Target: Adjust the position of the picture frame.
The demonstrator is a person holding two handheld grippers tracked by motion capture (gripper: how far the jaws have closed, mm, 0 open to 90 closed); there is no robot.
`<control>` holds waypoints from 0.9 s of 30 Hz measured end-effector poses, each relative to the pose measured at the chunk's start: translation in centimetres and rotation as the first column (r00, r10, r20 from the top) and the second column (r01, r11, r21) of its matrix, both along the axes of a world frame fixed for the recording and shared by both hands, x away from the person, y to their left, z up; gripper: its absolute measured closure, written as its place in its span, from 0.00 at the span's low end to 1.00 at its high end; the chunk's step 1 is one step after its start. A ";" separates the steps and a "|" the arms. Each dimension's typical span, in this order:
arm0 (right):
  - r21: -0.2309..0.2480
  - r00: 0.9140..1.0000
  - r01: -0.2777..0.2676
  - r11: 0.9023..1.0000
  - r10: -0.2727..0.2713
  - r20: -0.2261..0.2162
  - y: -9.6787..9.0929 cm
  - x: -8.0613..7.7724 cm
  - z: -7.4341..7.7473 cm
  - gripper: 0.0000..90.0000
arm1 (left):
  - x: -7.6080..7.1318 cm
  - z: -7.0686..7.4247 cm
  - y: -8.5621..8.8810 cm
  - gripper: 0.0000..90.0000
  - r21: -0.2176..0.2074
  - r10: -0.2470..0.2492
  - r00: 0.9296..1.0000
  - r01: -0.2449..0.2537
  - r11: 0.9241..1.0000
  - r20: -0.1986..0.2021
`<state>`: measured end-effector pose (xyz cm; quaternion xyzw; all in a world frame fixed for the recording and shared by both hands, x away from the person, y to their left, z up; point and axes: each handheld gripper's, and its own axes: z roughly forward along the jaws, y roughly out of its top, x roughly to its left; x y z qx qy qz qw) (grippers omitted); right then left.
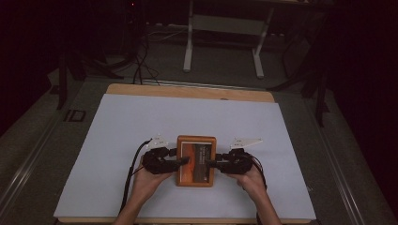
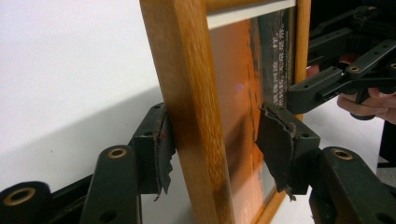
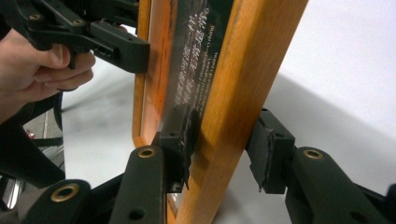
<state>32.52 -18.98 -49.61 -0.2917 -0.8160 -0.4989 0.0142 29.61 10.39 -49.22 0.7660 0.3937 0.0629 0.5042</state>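
A wooden picture frame (image 1: 195, 160) with an orange and dark print lies near the front of the white sheet (image 1: 141, 122). My left gripper (image 1: 183, 161) reaches over its left rail and my right gripper (image 1: 210, 162) over its right rail. In the left gripper view the wooden rail (image 2: 187, 70) stands between the jaws of the left gripper (image 2: 215, 149); one pad is at the wood and the other stands off the glass. In the right gripper view the rail (image 3: 252, 56) sits between the slack jaws of the right gripper (image 3: 224, 140). Both grippers are open.
The white sheet covers a wooden table (image 1: 187, 91) with bare room behind and beside the frame. Beyond the table stand a white desk frame (image 1: 225, 28), cables (image 1: 141, 65) and dark stands on the floor. The person's forearms come in from the front edge.
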 end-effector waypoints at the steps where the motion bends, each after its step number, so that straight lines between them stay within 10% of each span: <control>1: 0.001 1.000 0.003 1.000 -0.003 -0.004 0.0 0.1 -0.1 0.67 | 0.0 -0.1 0.0 0.51 0.002 0.006 1.000 -0.006 1.000 -0.002; 27: -0.026 0.981 0.139 0.990 -0.141 -0.130 -0.6 1.8 -2.0 0.64 | 4.4 -2.2 0.2 0.55 -0.001 0.018 0.993 -0.019 1.000 -0.118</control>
